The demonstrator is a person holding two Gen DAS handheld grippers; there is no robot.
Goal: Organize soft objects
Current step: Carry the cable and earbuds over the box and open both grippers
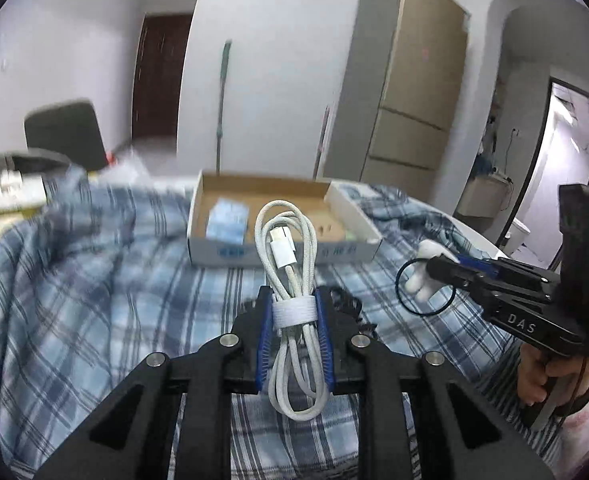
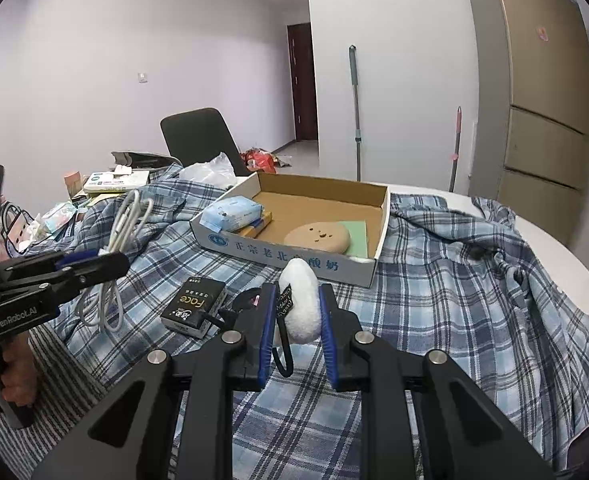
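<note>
My left gripper [image 1: 293,300] is shut on a coiled white charging cable [image 1: 284,240], with the blue pads pressed at its white strap. The cable is lifted above the plaid cloth [image 1: 94,300], in front of an open cardboard box [image 1: 230,254]. From the right wrist view, the left gripper [image 2: 108,262] and its cable [image 2: 128,216] hang at the left. My right gripper [image 2: 297,289] is shut on a white plush hair tie [image 2: 300,304] with a black elastic loop. It is held just short of the box [image 2: 294,258]. The left wrist view shows that gripper [image 1: 440,266] at the right.
The box holds a blue tissue pack [image 2: 232,212], a tan round pad [image 2: 318,236] and a green sheet [image 2: 356,228]. A small black box [image 2: 194,306] lies on the cloth. Clutter and a black chair [image 2: 198,132] are at the left, a tall cabinet [image 2: 534,80] behind.
</note>
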